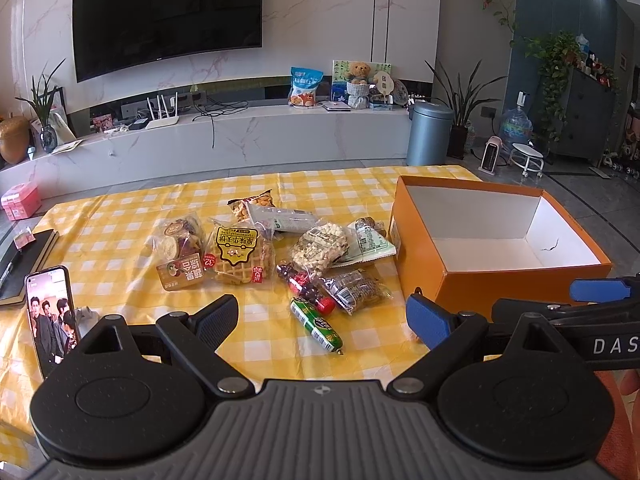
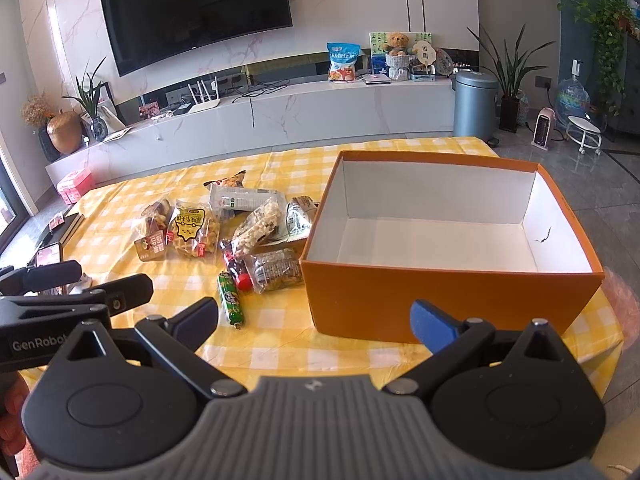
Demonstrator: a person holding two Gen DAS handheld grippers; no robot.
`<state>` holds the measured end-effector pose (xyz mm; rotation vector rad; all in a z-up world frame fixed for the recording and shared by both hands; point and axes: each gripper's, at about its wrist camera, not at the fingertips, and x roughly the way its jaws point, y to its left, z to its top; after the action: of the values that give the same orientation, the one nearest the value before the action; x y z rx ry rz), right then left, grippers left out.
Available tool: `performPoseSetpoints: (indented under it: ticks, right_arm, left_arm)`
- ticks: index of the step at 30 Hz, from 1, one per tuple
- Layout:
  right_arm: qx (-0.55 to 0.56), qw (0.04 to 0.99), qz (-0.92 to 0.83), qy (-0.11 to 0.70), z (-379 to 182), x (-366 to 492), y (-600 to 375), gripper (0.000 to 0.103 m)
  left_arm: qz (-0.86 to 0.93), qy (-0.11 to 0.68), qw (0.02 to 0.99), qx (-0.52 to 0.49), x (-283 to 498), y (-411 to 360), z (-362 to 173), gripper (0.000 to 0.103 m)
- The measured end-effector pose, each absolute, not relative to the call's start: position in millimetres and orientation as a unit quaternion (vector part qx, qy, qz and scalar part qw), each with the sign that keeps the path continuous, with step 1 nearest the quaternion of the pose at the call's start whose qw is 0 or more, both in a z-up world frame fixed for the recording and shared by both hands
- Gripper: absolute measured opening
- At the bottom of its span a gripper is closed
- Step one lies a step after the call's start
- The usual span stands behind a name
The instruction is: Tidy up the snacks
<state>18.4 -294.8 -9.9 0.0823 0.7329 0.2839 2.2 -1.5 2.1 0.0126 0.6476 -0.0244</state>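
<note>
Several snack packs lie in a cluster on the yellow checked tablecloth [image 1: 120, 216]: a waffle pack [image 1: 238, 256], a dried-fruit pack [image 1: 178, 246], a popcorn bag [image 1: 318, 246], a dark bar pack [image 1: 354, 290], a green sausage [image 1: 318, 326] and a red-capped candy tube [image 1: 306, 286]. An open orange box [image 1: 496, 284] with an empty white inside stands to their right; it also shows in the right wrist view [image 2: 440, 300]. My left gripper [image 1: 320, 316] is open and empty, just short of the green sausage. My right gripper [image 2: 316, 320] is open and empty before the box's near wall.
A phone [image 1: 50, 316] stands propped at the left of the table, with a black notebook [image 1: 28, 264] behind it. Beyond the table are a TV console [image 1: 240, 136], a grey bin [image 1: 428, 132] and plants. The right gripper shows at the right edge of the left wrist view [image 1: 600, 300].
</note>
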Motion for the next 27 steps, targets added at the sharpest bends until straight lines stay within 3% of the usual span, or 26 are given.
performPoseSetpoints:
  ticks: [21,27]
  right_arm:
    - [0.038,0.928,0.135,0.345,-12.6,24.9,-296.9,0.099]
    - [0.029,0.938,0.142,0.315,-10.0,38.2,-292.2,0.092]
  left_arm:
    - [-0.031,0.299,0.954,0.014,11.2,-9.2,13.3,0.103]
    - [-0.044,0.303,0.952,0.001,32.5,9.2,17.1,0.088]
